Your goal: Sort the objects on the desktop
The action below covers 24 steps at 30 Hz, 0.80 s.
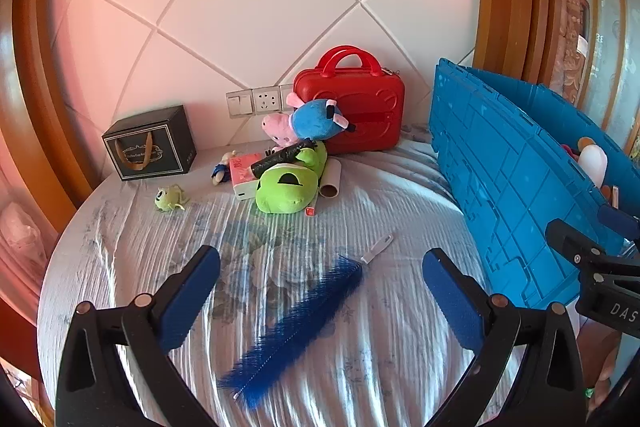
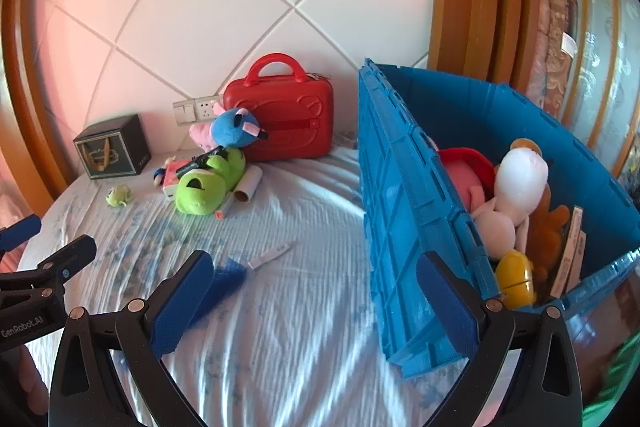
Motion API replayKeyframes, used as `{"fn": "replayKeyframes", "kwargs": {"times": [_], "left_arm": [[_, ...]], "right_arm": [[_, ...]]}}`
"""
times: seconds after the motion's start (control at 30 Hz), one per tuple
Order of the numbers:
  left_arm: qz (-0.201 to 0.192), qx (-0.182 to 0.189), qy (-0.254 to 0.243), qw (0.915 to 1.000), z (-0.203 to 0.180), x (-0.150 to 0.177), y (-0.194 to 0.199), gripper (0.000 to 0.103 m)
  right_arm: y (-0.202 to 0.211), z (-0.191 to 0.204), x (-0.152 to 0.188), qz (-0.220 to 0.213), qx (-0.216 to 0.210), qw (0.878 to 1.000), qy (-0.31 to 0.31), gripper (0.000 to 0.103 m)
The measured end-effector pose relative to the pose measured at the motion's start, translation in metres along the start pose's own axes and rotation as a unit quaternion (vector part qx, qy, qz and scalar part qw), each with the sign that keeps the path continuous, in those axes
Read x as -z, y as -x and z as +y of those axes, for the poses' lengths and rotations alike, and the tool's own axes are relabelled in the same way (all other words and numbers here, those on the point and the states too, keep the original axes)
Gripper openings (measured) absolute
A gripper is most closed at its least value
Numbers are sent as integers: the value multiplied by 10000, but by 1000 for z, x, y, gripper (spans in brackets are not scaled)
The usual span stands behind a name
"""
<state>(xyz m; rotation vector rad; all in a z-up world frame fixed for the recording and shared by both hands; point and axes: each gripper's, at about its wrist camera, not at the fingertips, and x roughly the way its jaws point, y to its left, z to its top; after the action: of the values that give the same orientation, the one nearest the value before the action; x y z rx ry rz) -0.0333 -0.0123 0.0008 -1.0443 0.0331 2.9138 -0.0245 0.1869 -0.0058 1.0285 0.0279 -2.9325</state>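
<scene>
Bed (image 1: 400, 187) with a wrinkly pale floral sheet, white padded wall behind. The blue crate (image 2: 400, 227) on the right holds plush toys (image 2: 516, 187). A blue brush (image 1: 296, 331) lies loose on the sheet, right between the left tool (image 1: 320, 291) fingers. Both tools gape wide, gripping nothing; right tool (image 2: 316, 299) sits beside the crate.

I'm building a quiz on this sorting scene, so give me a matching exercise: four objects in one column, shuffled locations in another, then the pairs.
Objects:
1. blue brush
2. yellow toy
3. black gift box
4. blue-headed plush

Locations:
A. against the red case
B. far left, by the wall
C. inside the blue crate
D. on the sheet before the left gripper

Pairs: 1-D, 2-C, 3-B, 4-A
</scene>
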Motion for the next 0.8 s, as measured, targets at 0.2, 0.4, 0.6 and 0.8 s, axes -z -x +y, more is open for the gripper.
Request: {"fn": "replayKeyframes", "kwargs": {"times": [0.2, 0.4, 0.6, 0.8], "left_arm": [[27, -22, -31, 10000, -4, -2, -6, 103], [19, -51, -21, 10000, -3, -4, -8, 103], [16, -104, 18, 9999, 1, -5, -9, 103], [17, -117, 31, 9999, 3, -5, -10, 103]], "right_arm": [[-6, -3, -2, 28, 20, 10000, 12, 103], [-9, -4, -6, -4, -6, 10000, 45, 103], [-13, -1, -9, 2, -79, 9999, 84, 103], [-15, 1, -11, 3, -111, 9999, 117, 103]]}}
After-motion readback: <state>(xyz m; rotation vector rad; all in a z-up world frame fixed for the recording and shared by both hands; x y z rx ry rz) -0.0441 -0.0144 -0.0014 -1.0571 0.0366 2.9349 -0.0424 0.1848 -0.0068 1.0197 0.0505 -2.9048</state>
